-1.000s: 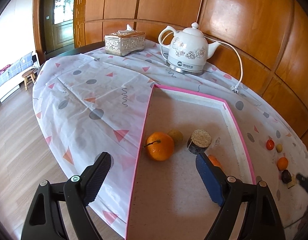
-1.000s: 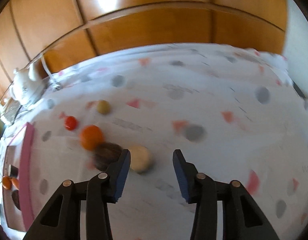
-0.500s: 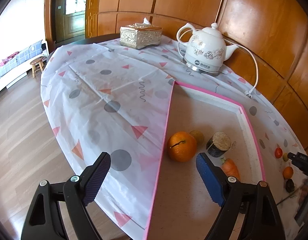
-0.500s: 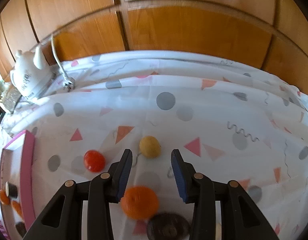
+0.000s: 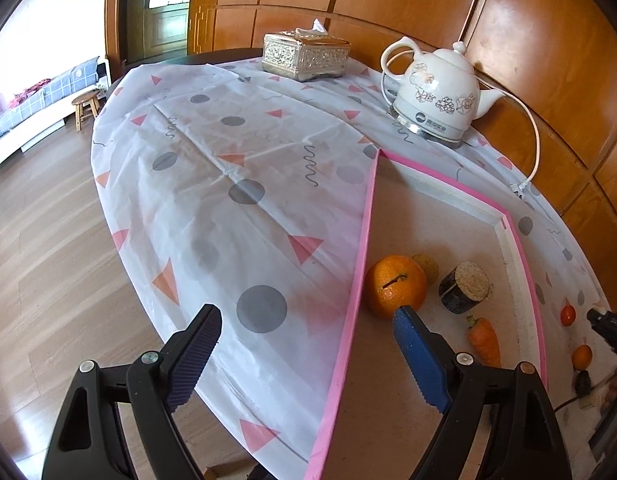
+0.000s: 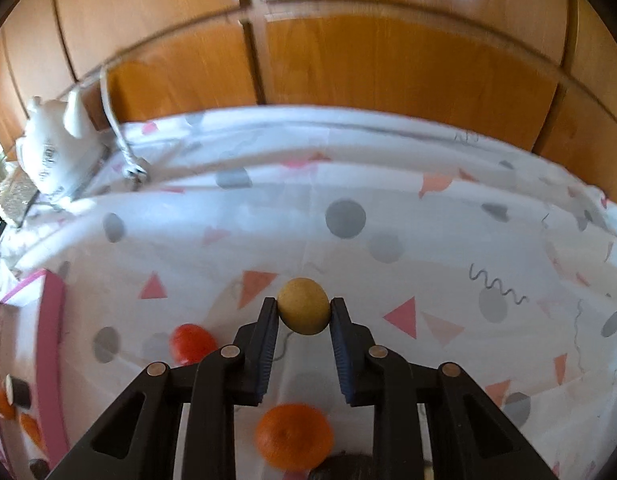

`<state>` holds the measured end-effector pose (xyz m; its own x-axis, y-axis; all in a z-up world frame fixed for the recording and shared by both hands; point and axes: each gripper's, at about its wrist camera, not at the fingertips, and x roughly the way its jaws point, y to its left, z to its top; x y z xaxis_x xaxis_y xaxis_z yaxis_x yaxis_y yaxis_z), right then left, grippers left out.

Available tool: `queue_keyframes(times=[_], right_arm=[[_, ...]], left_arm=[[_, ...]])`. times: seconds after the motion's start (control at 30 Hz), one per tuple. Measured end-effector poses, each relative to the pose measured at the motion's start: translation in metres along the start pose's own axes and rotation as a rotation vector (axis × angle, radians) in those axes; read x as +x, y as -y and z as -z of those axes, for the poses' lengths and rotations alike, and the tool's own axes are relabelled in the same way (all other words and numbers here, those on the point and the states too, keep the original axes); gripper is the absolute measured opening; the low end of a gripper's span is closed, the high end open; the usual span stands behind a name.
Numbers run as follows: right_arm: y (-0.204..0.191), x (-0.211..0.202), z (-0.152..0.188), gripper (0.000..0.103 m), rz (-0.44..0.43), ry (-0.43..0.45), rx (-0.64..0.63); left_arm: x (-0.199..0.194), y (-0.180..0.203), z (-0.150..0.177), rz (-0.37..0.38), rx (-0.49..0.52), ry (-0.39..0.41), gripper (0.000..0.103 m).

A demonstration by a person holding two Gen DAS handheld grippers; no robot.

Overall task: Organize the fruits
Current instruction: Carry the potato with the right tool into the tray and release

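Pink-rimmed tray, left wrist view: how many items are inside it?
4. Large orange by the tray's left rim, small yellow fruit behind it, dark cork-topped cylinder to the right, carrot nearest. The left gripper may hide more.

On the patterned cloth, the right wrist view shows one small yellow fruit (image 6: 303, 306), one red tomato (image 6: 191, 343) at its eight o'clock, one small orange (image 6: 294, 436) at its six o'clock, and one dark fruit (image 6: 340, 470) cut off by the frame's bottom edge.

Inside the one pink-edged tray (image 5: 484, 204), the left wrist view shows four items: one large orange (image 5: 394, 286), one yellowish fruit (image 5: 427, 266) at its one o'clock, one dark cork-topped cylinder (image 5: 464, 286) and one carrot (image 5: 484, 340).

Elsewhere stand one white kettle (image 5: 438, 98) and one tissue box (image 5: 306, 56).
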<state>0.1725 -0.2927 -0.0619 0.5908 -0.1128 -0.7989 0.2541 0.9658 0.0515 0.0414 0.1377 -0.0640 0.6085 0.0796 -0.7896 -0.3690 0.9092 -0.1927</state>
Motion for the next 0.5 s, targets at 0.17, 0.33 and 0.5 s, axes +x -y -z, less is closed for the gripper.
queue_keyframes(times=[0.17,0.33,0.5], right_arm=[[-0.024,-0.039,0.012,0.026,-0.085,0.063,-0.056],[-0.068,-0.064,0.039,0.026,-0.226,0.056,-0.159],[-0.116,-0.072,0.070,0.026,-0.350,-0.003,-0.253]], left_arm=[[-0.003,0.003,0.002,0.008,0.003,0.003,0.088],[-0.009,0.006,0.003,0.018,0.013,0.014,0.089],[-0.015,0.006,0.003,0.026,0.016,0.033,0.089]])
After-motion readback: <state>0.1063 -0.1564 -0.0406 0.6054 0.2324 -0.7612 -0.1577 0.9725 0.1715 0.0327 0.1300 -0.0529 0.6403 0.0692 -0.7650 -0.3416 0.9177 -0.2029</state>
